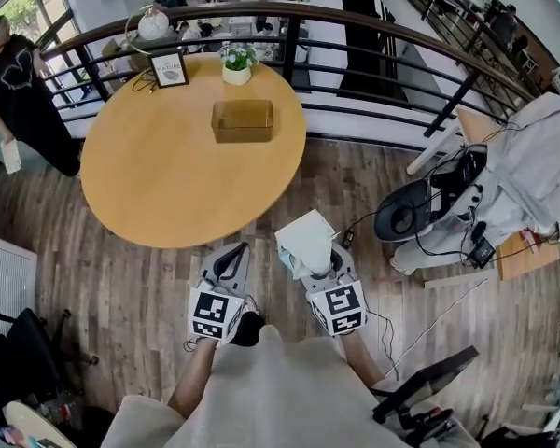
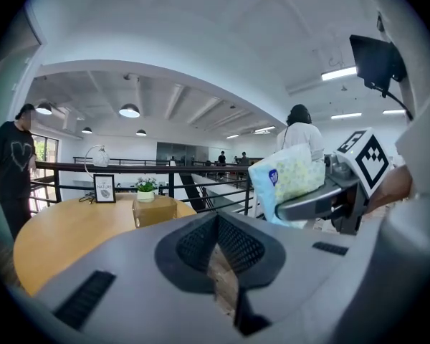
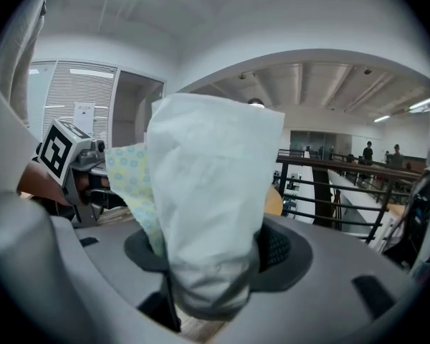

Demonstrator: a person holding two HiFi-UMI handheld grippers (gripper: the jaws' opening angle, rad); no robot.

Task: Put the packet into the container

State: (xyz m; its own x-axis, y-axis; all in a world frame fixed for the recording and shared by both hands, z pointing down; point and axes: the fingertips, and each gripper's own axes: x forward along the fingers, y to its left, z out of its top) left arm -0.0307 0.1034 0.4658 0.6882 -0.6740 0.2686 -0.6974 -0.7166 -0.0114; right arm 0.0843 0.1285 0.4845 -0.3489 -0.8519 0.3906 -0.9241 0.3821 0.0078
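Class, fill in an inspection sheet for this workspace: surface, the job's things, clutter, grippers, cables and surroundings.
Surface: round wooden table.
Job's things: packet held short of the table, over the floor; amber container on the table's far side, apparently empty.
Clutter: picture frame, potted plant and lamp along the table's far edge.
Grippers: right gripper closed on the packet; left gripper has its fingers together and holds nothing.
Cables: thin cable across the floor at right, near a grey chair.
Surroundings: railing behind the table; person in black at left; wooden floor.
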